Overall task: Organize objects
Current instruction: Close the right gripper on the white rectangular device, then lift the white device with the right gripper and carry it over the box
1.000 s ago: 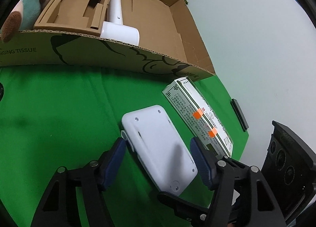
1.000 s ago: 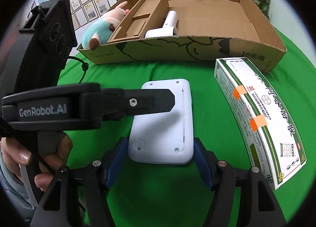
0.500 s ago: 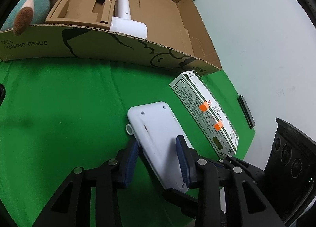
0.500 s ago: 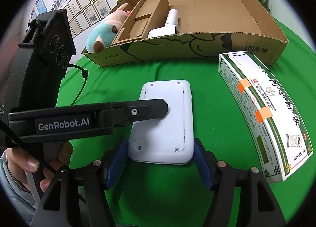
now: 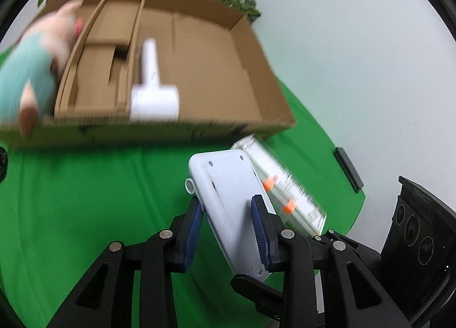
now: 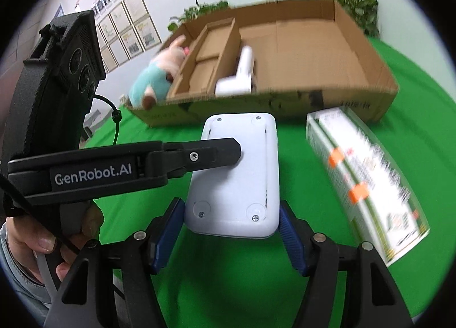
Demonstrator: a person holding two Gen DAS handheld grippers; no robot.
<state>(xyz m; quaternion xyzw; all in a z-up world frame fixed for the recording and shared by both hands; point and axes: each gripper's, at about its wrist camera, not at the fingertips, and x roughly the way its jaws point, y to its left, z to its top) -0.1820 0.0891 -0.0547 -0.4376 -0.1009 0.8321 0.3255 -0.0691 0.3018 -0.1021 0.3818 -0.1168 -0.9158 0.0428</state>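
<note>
A flat white device [image 5: 225,174] with rounded corners and small screws hangs tilted just above the green cloth [image 5: 85,199]. My left gripper [image 5: 226,205] clamps it through its thickness; its jaws are still closing, blue pads pressed on both faces. In the right wrist view one black left finger [image 6: 211,154] lies across the device [image 6: 242,185]. My right gripper [image 6: 230,214] is shut on the near end, pads against both long edges. A hand [image 6: 42,239] holds the left gripper's handle.
An open cardboard box [image 5: 199,125] stands just behind, holding a white handheld appliance [image 5: 154,99] and a cardboard insert. A plush toy [image 5: 31,71] leans at its left end. A green-and-white carton [image 6: 364,179] lies right of the device. A small black object [image 5: 347,168] lies beyond the cloth.
The left jaws closed from wide open onto the white device. Both grippers then rose with it, lifting it off the cloth; more of the box's inside now shows.
</note>
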